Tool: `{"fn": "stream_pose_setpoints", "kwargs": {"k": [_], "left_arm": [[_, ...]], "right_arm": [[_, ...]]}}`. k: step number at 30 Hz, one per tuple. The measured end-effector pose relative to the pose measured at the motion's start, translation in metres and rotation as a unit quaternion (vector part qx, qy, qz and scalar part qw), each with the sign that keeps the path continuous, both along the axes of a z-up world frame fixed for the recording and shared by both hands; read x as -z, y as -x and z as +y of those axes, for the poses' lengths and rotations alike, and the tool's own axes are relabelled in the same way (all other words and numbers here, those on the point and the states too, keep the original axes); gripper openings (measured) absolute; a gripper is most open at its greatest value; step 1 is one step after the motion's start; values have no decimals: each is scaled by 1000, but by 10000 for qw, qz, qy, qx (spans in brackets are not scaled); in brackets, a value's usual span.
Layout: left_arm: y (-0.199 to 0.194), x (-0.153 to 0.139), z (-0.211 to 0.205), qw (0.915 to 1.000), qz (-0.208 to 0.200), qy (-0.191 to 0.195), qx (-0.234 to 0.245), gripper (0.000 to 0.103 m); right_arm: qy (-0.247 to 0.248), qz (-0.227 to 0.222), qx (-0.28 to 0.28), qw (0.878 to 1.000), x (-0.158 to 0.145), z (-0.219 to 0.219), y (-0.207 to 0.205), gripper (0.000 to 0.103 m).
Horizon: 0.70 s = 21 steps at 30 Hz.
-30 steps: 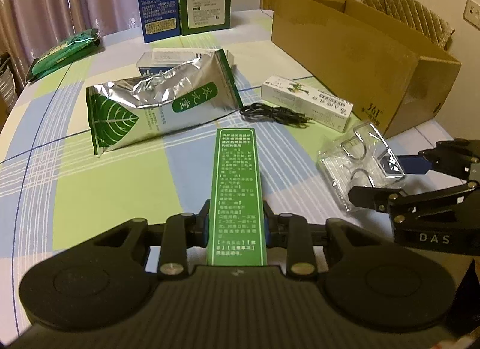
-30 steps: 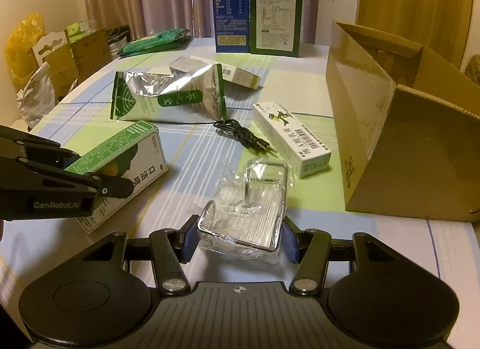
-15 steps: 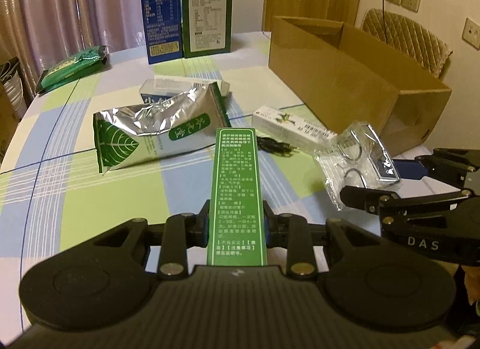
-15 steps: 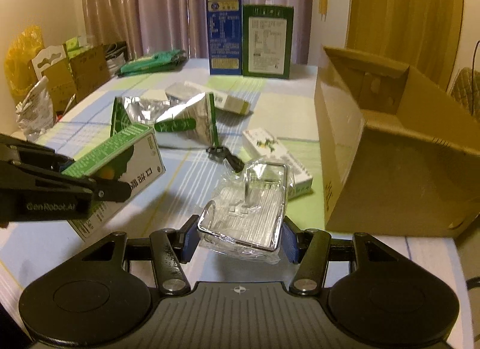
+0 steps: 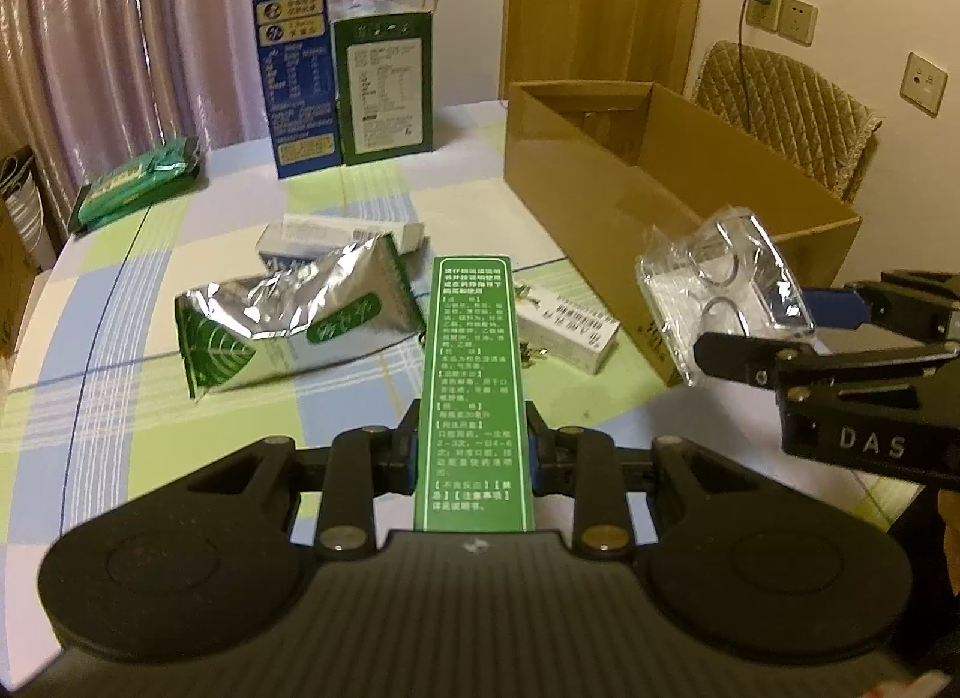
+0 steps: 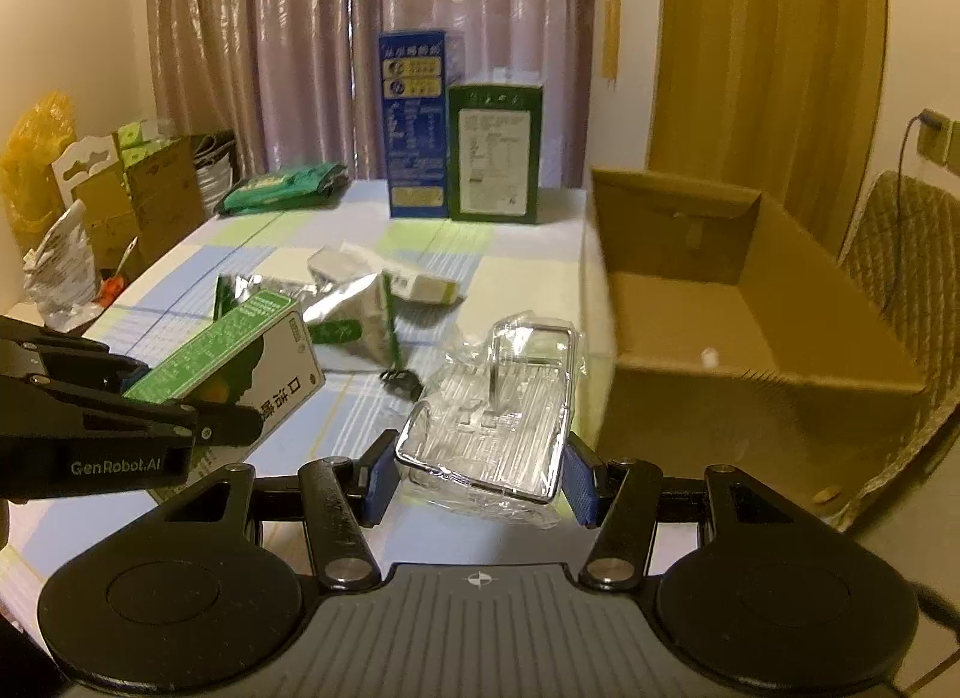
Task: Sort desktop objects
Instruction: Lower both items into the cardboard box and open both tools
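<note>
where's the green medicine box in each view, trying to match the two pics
Left wrist view: the green medicine box runs up the lower centre, clamped in the left gripper.
Right wrist view: the same box sits at the left edge, tilted, held above the table.
Shared landmark: the open cardboard box, right of centre in both.

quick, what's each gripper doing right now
Left gripper: closed on the long green-and-white cardboard medicine box.
Right gripper: closed on the clear plastic-wrapped metal rack.

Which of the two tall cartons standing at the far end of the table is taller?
The blue carton; its top rises above the dark green carton standing at its right.
</note>
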State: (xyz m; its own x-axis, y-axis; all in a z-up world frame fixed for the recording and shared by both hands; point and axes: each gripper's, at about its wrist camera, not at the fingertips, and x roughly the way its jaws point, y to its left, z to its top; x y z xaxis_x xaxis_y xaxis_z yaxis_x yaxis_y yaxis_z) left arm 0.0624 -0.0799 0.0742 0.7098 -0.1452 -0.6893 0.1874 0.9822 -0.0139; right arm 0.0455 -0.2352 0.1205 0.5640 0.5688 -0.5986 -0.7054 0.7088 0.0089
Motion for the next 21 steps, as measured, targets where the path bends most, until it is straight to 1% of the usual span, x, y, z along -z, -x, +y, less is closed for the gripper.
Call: {"fn": "stream_pose_setpoints", "kwargs": {"k": [10, 16, 21], "left_arm": [[-13, -32, -36, 9997, -175, 103, 136, 25], [-30, -51, -69, 9990, -256, 213, 300, 25], [-52, -62, -100, 9981, -276, 316, 445, 25]], "right_arm": [[-131, -299, 145, 9994, -39, -24, -17, 52], [-171, -470, 379, 9980, -60, -48, -41, 52], [-109, -498, 556, 9972, -67, -66, -68, 52]]}}
